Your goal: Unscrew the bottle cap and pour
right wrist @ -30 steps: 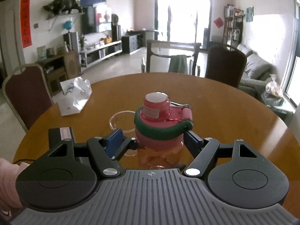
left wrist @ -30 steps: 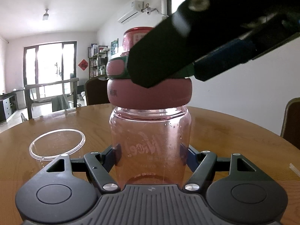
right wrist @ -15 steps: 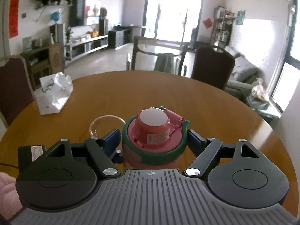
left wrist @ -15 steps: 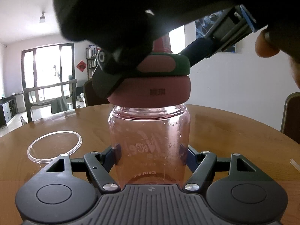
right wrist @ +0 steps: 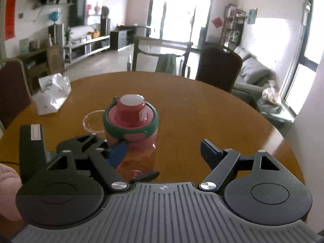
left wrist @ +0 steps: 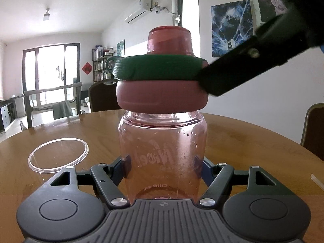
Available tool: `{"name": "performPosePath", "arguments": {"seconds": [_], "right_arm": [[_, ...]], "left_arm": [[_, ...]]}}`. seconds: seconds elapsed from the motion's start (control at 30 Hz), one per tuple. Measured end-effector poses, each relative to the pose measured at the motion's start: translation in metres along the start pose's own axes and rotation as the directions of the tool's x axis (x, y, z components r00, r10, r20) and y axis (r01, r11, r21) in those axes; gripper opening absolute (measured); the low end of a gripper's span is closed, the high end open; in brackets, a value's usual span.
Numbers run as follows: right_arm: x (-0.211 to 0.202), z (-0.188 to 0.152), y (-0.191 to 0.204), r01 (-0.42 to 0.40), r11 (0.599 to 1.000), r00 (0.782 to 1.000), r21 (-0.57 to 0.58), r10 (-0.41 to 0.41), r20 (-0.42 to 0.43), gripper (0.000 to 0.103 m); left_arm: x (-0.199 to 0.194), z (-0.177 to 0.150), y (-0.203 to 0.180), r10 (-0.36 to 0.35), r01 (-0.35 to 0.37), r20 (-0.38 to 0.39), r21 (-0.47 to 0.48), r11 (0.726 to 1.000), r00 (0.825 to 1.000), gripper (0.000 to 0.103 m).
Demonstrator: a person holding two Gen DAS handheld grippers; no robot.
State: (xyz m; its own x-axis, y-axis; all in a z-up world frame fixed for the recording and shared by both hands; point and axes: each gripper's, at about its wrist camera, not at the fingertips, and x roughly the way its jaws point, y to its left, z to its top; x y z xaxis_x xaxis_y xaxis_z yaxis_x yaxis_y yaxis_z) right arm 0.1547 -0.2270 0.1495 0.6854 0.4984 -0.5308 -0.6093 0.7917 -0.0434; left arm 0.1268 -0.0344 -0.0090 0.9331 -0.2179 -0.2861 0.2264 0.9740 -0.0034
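While the round wooden table (right wrist: 202, 109) fills both views, a pink translucent bottle (left wrist: 163, 158) stands upright on it, near its middle. Its body sits squarely between the two fingers of the left claw (left wrist: 163, 162), which press on its lower sides, so this claw is closed on the bottle. On the bottle's neck sits the wide pink cap (left wrist: 162, 95), with a green ring (left wrist: 158, 68) around it and a red spout cover (left wrist: 169, 39) on top. The right claw (right wrist: 164, 151) is spread wide and grips nothing; seen from its own camera, the cap (right wrist: 131, 121) lies ahead and to the left of its gap, with the claw's left blue-padded finger just beside the bottle's shoulder. Whether that finger touches cannot be told. A clear round dish (left wrist: 58, 154) lies flat on the table close beside the bottle. A crumpled white bag (right wrist: 52, 96) lies farther off, near the table's edge.
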Motion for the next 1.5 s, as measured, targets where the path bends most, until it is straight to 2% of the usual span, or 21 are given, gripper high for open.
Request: {"name": "performPosePath", "arguments": {"seconds": [0.03,0.07,0.17,0.33,0.43,0.8,0.97,1.1,1.2,1.3,1.43,1.5], "right_arm": [[-0.001,0.001,0.003,-0.039,0.999,0.999,0.011,0.039,0.019,0.081],[0.000,0.003,0.008,-0.040,0.999,0.999,0.006,0.040,0.034,0.083],[0.013,0.011,0.025,-0.013,1.000,0.998,-0.015,0.014,0.054,0.083],[0.036,0.021,0.042,0.024,0.999,0.999,-0.031,-0.023,0.028,0.083],[0.034,0.021,0.035,-0.005,0.998,1.000,-0.057,0.006,0.011,0.072],[0.030,0.020,0.010,-0.114,0.982,0.993,-0.148,0.107,-0.056,0.076],[0.009,0.006,0.005,-0.086,0.986,0.996,-0.143,0.080,-0.050,0.076],[-0.003,0.000,-0.005,-0.005,0.992,0.999,-0.128,0.000,-0.039,0.078],[-0.009,-0.001,-0.007,-0.055,0.996,0.998,-0.071,0.053,-0.022,0.079],[-0.010,-0.002,-0.005,-0.054,0.996,0.998,-0.076,0.052,-0.019,0.080],[-0.012,-0.002,-0.002,-0.052,0.995,0.999,-0.083,0.051,-0.015,0.080],[-0.013,-0.002,-0.001,-0.051,0.995,0.999,-0.086,0.050,-0.013,0.080]], "left_arm": [[0.000,0.000,0.000,0.000,0.000,0.000,0.000,1.000,1.000,0.071],[0.001,0.000,0.000,-0.001,0.001,0.000,0.000,1.000,1.000,0.071],[0.001,0.000,-0.001,-0.001,0.001,0.000,0.001,1.000,1.000,0.071],[0.001,0.001,-0.002,0.000,0.000,-0.001,0.000,1.000,1.000,0.071],[0.001,0.001,-0.001,0.000,0.000,-0.001,-0.004,1.000,1.000,0.071],[0.000,0.001,0.004,-0.034,0.033,-0.019,-0.048,0.998,0.999,0.073],[0.000,0.001,0.004,-0.027,0.026,-0.020,-0.039,0.999,0.999,0.072],[0.000,0.001,0.002,-0.018,0.017,-0.019,-0.030,0.999,1.000,0.072],[0.001,0.001,0.001,-0.012,0.011,-0.020,-0.025,1.000,1.000,0.072],[0.002,0.001,0.003,-0.016,0.015,-0.019,-0.040,0.999,1.000,0.072],[0.002,0.000,0.008,-0.019,0.018,-0.007,-0.062,0.998,1.000,0.081],[0.000,0.000,0.007,-0.009,0.010,0.007,-0.050,0.999,1.000,0.081]]}}
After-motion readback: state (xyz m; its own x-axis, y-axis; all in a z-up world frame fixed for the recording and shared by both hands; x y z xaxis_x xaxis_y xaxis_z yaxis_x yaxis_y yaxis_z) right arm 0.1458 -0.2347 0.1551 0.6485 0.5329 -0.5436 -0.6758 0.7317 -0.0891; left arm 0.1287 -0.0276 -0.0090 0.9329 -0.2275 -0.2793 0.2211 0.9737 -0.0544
